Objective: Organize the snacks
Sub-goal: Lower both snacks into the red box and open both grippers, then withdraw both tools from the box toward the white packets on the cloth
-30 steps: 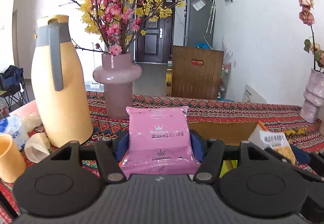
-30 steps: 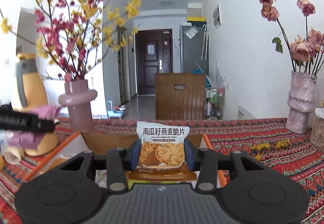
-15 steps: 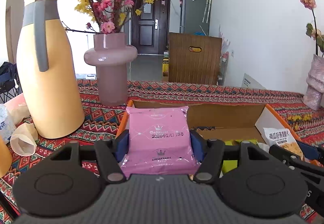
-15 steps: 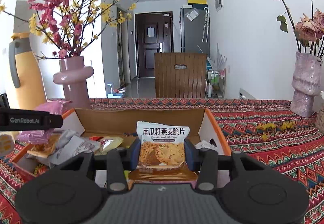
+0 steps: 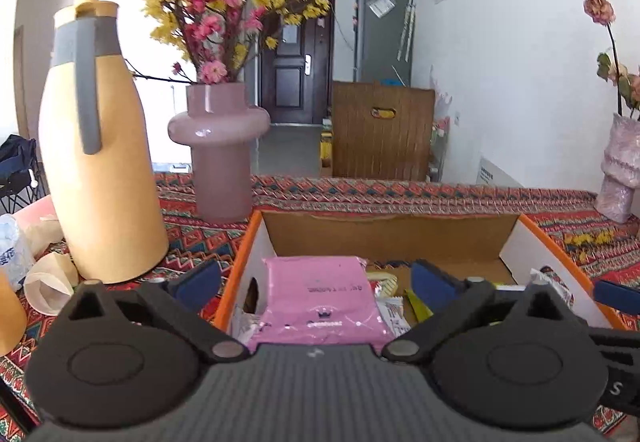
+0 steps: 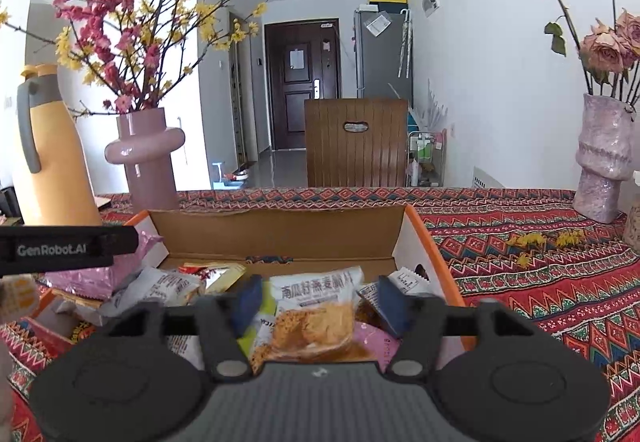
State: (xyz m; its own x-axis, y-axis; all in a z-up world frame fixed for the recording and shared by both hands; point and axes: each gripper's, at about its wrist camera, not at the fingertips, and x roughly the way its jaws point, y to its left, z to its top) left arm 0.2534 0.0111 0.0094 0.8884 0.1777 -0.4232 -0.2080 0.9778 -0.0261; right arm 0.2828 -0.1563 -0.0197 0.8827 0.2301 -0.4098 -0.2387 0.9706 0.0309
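Snacks were being dropped into an orange-edged cardboard box on the patterned tablecloth, and both hands looked to be at the release step. In the left wrist view, the left gripper had just been opening and its blue fingers stood wide, clear of the pink packet between them; the packet lay tipped back on the other snacks at the left end of the box, its long axis running away from the camera, its print reading upside down and its far edge toward the back wall of the box. A yellow jug and a mauve vase stood just left of the box. In the right wrist view, the right gripper had likewise just been opening, its jaws apart with a gap on either side of the crisp packet, which sagged onto the pile near the right end of the box, long axis pointing away, printed top toward the far wall and leaning a little. The left tool's black finger reached in over the pink packet. By my reading the next move called for lifting both tools straight up and back without snagging the loose wrappers, then finding any snack left outside the box
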